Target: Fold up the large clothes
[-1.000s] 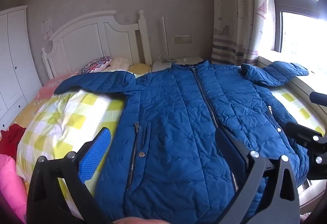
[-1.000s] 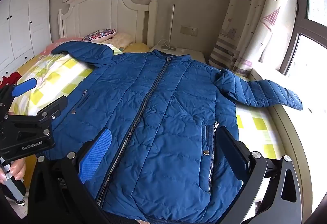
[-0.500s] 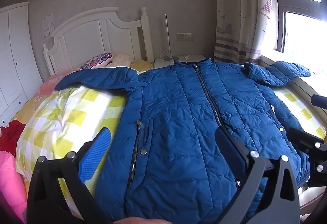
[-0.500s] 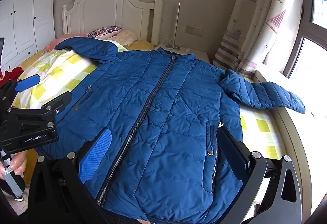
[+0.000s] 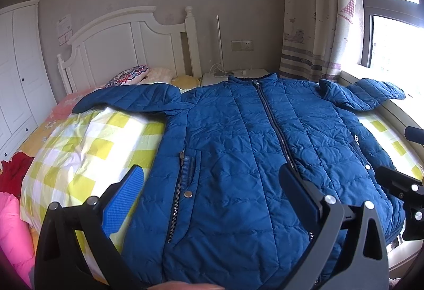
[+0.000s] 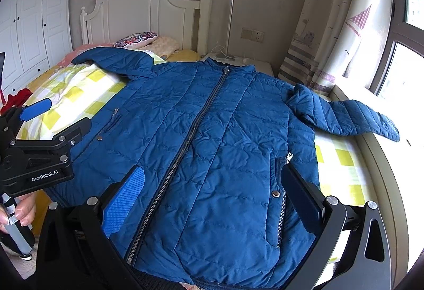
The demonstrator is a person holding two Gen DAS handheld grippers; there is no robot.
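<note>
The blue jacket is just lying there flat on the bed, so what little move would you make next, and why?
Probably reach the right gripper toward the sleeve draped toward the window sill and pinch it, to fold it inward. The blue jacket lies spread out, zipped, both sleeves out, and both grippers hover open, holding nothing.

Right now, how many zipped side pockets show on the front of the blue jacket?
2. One pocket lies near the hem on the window side of the blue jacket, the other pocket on the wardrobe side, each with a snap below. Any others are hidden.
</note>
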